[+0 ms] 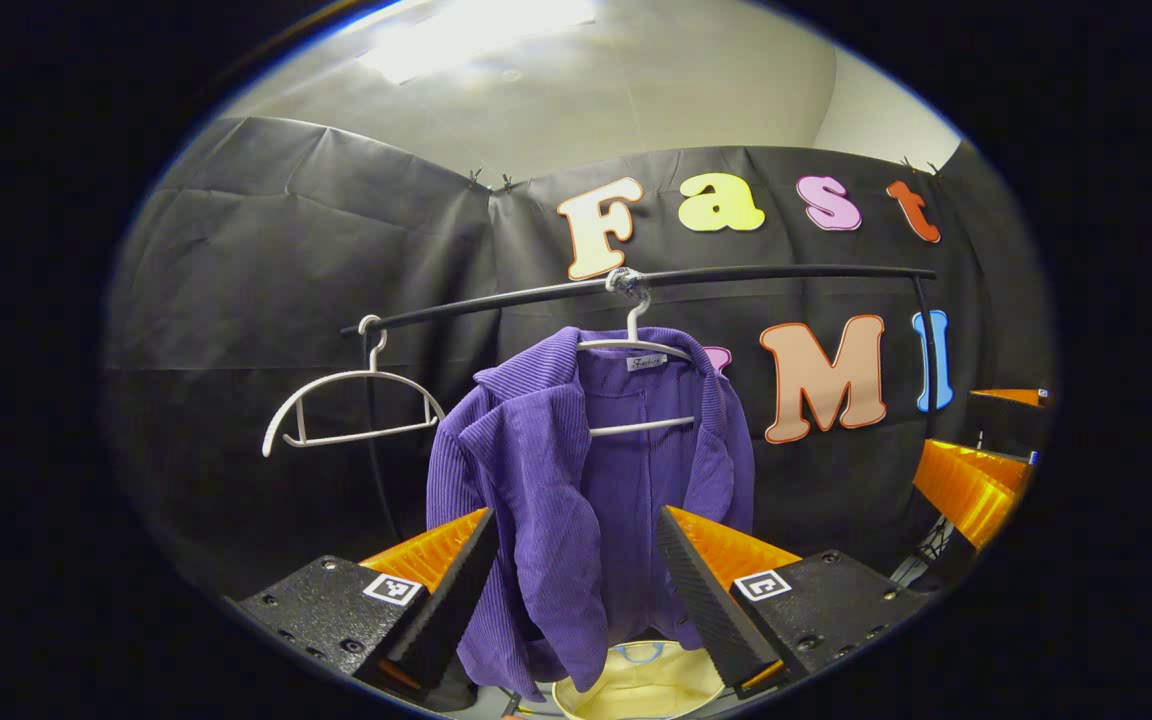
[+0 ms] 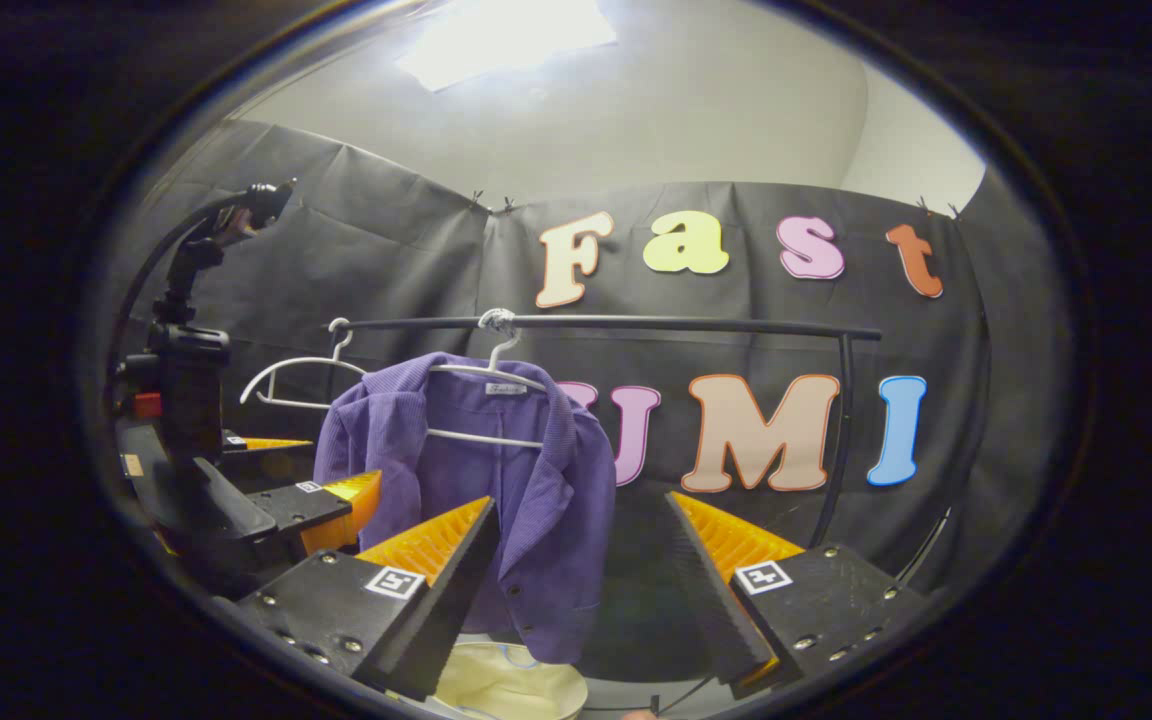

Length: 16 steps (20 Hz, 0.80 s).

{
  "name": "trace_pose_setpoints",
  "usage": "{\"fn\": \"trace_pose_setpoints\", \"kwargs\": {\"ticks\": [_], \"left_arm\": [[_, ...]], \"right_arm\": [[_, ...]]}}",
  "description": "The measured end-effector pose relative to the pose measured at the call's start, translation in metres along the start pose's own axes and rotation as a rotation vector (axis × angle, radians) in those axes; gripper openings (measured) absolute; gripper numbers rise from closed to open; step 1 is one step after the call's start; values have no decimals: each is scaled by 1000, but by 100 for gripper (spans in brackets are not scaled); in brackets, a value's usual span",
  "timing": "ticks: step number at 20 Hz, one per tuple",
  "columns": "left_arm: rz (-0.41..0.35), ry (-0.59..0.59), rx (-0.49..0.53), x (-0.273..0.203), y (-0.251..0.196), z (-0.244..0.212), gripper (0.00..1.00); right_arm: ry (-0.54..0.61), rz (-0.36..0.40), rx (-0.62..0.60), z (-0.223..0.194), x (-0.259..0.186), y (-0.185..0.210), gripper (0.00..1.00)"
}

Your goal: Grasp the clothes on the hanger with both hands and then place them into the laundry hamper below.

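A purple jacket (image 1: 586, 470) hangs on a white hanger (image 1: 636, 385) from the black rail (image 1: 636, 285), with an empty hanger (image 1: 351, 405) beside it on the same rail. Directly below the jacket sits the pale laundry hamper (image 1: 641, 685). The left gripper (image 1: 576, 590) has its fingers spread wide and grips nothing, short of the cloth. The right gripper (image 2: 581, 585) is likewise wide open and empty, facing the jacket's buttoned edge.
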State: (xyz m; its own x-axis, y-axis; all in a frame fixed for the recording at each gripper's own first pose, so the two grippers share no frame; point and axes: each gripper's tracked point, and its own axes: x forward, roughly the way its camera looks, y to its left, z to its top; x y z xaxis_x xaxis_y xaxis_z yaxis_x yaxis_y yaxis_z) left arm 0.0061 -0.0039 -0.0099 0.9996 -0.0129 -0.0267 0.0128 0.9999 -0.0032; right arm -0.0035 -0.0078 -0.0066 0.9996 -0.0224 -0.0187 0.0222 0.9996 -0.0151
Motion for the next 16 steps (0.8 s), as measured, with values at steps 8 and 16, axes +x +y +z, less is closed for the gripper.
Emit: {"fn": "trace_pose_setpoints", "kwargs": {"ticks": [8, 16], "left_arm": [[29, 37, 19, 20, 6, -23, 98], [75, 100, 53, 60, 10, -70, 99]], "right_arm": [[9, -18, 7, -2, 2, -5, 95], [16, -59, 7, -2, 6, -17, 97]]}}
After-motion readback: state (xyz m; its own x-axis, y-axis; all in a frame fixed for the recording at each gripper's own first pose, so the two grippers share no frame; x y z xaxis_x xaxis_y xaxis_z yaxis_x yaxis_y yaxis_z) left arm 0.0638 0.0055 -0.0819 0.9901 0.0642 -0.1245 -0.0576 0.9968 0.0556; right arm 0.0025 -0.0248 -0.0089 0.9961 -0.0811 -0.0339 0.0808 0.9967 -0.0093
